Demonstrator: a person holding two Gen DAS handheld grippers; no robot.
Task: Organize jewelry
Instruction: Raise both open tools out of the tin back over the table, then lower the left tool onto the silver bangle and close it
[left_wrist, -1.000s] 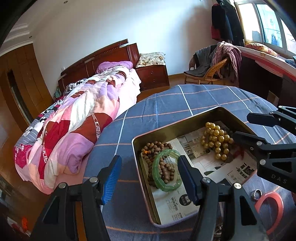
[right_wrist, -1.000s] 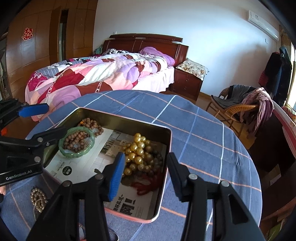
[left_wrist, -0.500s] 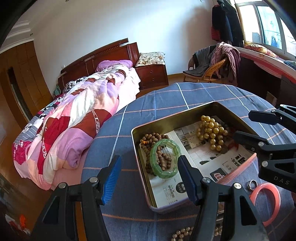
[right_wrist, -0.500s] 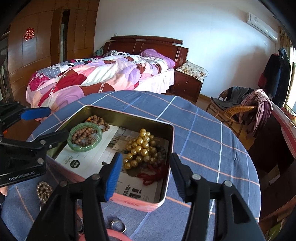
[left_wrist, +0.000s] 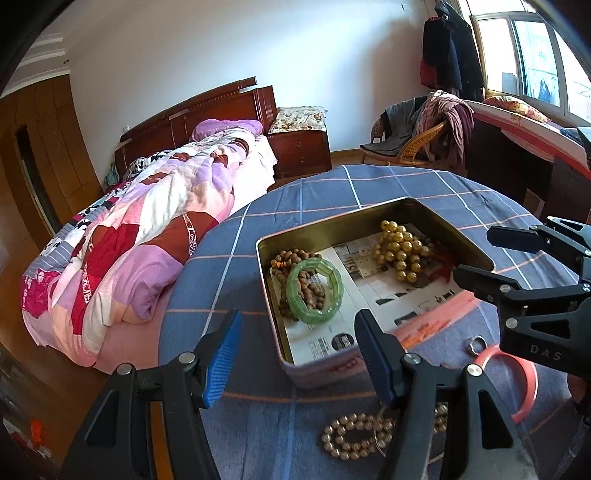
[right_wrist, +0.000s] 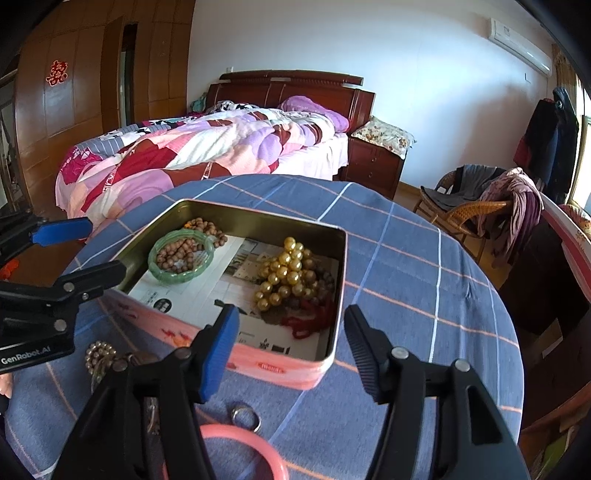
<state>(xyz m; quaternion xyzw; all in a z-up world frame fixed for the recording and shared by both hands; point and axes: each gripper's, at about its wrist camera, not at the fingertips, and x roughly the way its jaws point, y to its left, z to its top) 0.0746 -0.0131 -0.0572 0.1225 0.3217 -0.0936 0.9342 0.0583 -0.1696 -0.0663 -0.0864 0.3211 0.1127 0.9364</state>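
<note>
Claws first: left claw (left_wrist: 295, 354) spread apart and empty, right claw (right_wrist: 291, 350) likewise apart and empty, both held over the near edge of the surface (right_wrist: 406, 258). Under them, loose pieces not yet sorted: pale bead bracelet (left_wrist: 354, 435) nearest, pink bangle (left_wrist: 524, 384) and small metal ring (left_wrist: 476, 345) just beside each other, all outside the tin. Just beyond, open tin box (left_wrist: 369, 218), lined with printed paper, already holding green bangle (left_wrist: 314, 290) laid over brown wooden beads (left_wrist: 291, 258) at one end and gold bead strand (left_wrist: 400, 247) with red cord at the other. Step in hand, by judgement: between placements, with a fresh pick due. Next move likely calls for lowering one claw onto a loose piece, closing across a thin rim or a few beads, then carrying it over the tin wall. Risk of beads slipping from a shallow pinch. Surface round, under blue checked cloth. Farther off, bed (right_wrist: 207, 147) with patchwork quilt, wooden nightstand (right_wrist: 376, 166), wicker chair (right_wrist: 476, 210) draped in clothes, window at the far side.
</note>
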